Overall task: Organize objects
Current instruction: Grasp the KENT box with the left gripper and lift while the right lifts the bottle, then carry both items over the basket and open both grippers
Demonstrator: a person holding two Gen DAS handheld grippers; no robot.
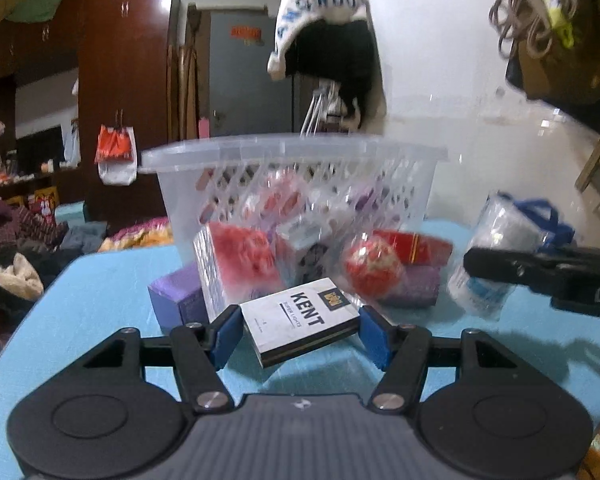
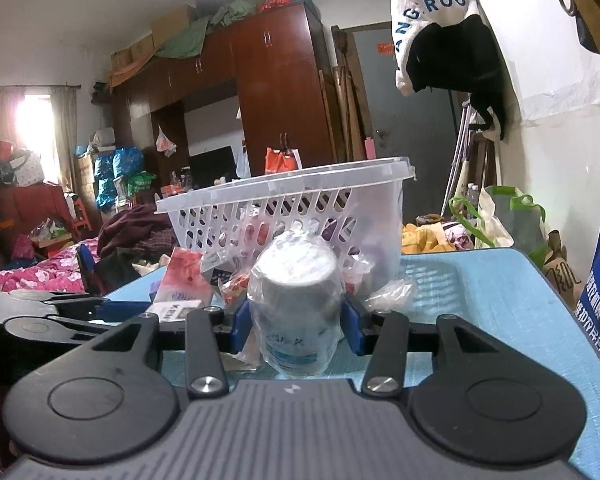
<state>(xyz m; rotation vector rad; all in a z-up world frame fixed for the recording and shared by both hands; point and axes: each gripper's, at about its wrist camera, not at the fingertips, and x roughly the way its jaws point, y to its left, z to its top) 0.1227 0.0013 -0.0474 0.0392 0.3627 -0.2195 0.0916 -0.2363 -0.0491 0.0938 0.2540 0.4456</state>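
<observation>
Two grips frame one clear slatted basket (image 1: 292, 184) on the blue table (image 1: 100, 304) — its long rim runs across the view. Before it, the right gripper (image 2: 296, 324) pinches a plastic-wrapped white roll (image 2: 296, 300), axis pointing toward the camera. The left gripper (image 1: 300, 334) clamps a white KENT pack (image 1: 300, 324) — lying flat, slightly askew.

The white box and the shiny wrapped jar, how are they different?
The white box is flat with sharp corners and black letters; the wrapped jar is round, in crinkly clear plastic. The box lies tilted in the left gripper; the jar stands upright in the right gripper. Both are gripped above the blue table.
</observation>
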